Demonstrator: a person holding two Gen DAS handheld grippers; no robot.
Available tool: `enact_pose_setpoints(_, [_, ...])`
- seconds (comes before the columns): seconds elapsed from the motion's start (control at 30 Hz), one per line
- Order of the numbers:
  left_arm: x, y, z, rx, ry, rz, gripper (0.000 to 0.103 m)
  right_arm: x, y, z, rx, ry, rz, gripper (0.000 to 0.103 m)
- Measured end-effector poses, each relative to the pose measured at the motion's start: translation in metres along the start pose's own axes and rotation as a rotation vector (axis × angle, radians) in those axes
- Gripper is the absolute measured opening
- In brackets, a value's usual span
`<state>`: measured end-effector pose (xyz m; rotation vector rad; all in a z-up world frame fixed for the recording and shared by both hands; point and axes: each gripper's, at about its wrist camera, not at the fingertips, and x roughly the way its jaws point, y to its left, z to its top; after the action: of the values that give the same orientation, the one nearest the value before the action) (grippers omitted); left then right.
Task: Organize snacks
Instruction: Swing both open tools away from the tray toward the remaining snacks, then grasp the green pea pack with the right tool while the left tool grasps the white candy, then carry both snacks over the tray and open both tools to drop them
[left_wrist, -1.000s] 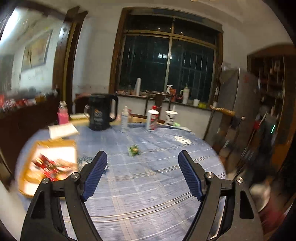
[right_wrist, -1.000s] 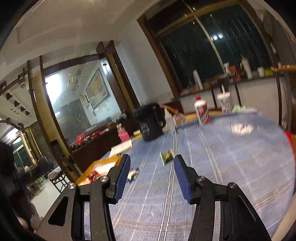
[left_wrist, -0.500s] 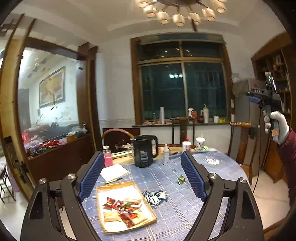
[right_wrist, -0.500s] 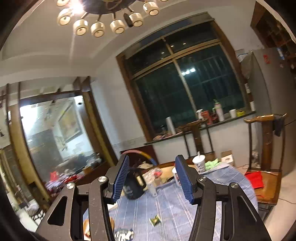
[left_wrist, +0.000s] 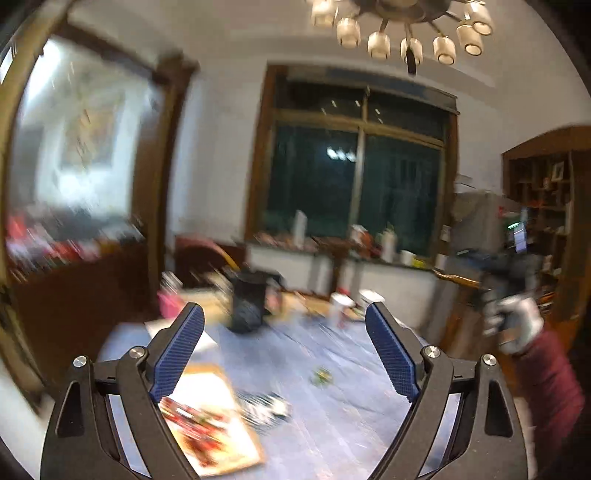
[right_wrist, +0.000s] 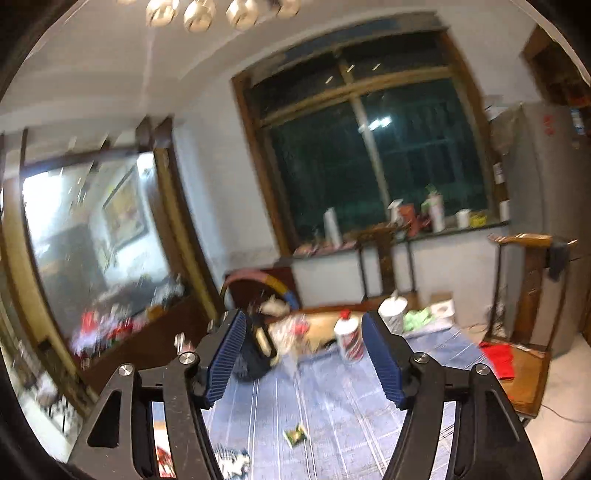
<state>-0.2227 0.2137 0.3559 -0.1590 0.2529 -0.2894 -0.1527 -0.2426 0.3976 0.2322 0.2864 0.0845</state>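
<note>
Left gripper (left_wrist: 284, 350) spread wide, nothing between the blue ribbed pads; right gripper (right_wrist: 303, 354) also wide and empty, both held up above the table (left_wrist: 332, 424).

Hard to read: both views motion-blurred, left view worst. Wooden tray (left_wrist: 221, 417) is partly hidden behind the left gripper's finger and smeared; red snack packets (left_wrist: 192, 421) on it are a blur, count unclear. In the right wrist view only a sliver of that tray shows between the black finger arms. Black-and-white patterned packet (left_wrist: 269, 406) just beside the tray, print unreadable, cut off at the frame bottom in the right view. Person's gloved hand (left_wrist: 517, 325) at right edge of left view, red sleeve, blurred.

Room: dining room at night, large dark window (right_wrist: 369, 147) in brown wood frame, white walls, chandelier (left_wrist: 402, 26) with glass cups overhead, wooden chair (right_wrist: 524, 295) with a red cloth on the seat.

Table is round, covered in a blue checked cloth with pale stripes. Black kettle (left_wrist: 247, 306) stands at the far side, white bottle with red cap (right_wrist: 349, 339) near it. Small green snack packet (right_wrist: 295, 435) lies alone mid-table, apart from the tray, crinkled foil.
</note>
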Motion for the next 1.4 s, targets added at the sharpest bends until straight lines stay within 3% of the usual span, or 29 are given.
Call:
enact_pose_setpoints(0.17, [0.085,0.004,-0.061,-0.127,0.158,0.001,0.09,0.13,-0.006,-0.096,-0.04,0.283,0.148,0.068])
enact_pose_setpoints(0.33, [0.181,0.004,-0.118,-0.126,0.318,0.124,0.09,0.251,-0.016,-0.193,0.07,0.571,0.268,0.066])
enact_pose_setpoints(0.5, [0.268,0.011,-0.17,-0.171,0.518,0.116,0.09,0.325,-0.036,-0.251,0.199,0.69,0.258,0.068])
enact_pose_setpoints(0.6, [0.309,0.026,-0.199,-0.225,0.631,0.112,0.089,0.355,-0.041,-0.27,0.239,0.722,0.234,0.068])
enact_pose_setpoints(0.77, [0.35,0.045,-0.223,-0.297,0.72,0.104,0.088,0.39,-0.035,-0.285,0.227,0.743,0.174,0.068])
enact_pose_setpoints(1.03, [0.383,0.014,-0.248,-0.055,0.792,0.212,0.084,0.395,0.006,-0.295,-0.011,0.722,0.08,0.065])
enact_pose_setpoints(1.07, [0.385,0.01,-0.251,-0.024,0.804,0.227,0.077,0.395,0.009,-0.295,-0.024,0.724,0.075,0.063])
enact_pose_setpoints(1.1, [0.388,0.007,-0.256,0.006,0.819,0.237,0.062,0.397,0.012,-0.295,-0.036,0.724,0.069,0.063])
enact_pose_setpoints(1.13, [0.39,0.006,-0.26,0.034,0.83,0.247,0.057,0.399,0.014,-0.296,-0.047,0.723,0.063,0.062])
enact_pose_setpoints(1.17, [0.389,0.003,-0.261,0.07,0.815,0.267,0.048,0.4,0.016,-0.296,-0.068,0.719,0.056,0.056])
enact_pose_setpoints(1.2, [0.387,0.0,-0.26,0.067,0.804,0.24,0.029,0.401,0.018,-0.297,-0.084,0.716,0.054,0.04])
enact_pose_setpoints(1.23, [0.385,0.0,-0.259,0.066,0.802,0.242,0.02,0.401,0.02,-0.297,-0.107,0.712,0.046,0.039])
enact_pose_setpoints(1.4, [0.371,0.006,-0.252,-0.003,0.769,0.22,0.018,0.393,0.009,-0.295,-0.045,0.706,0.093,0.036])
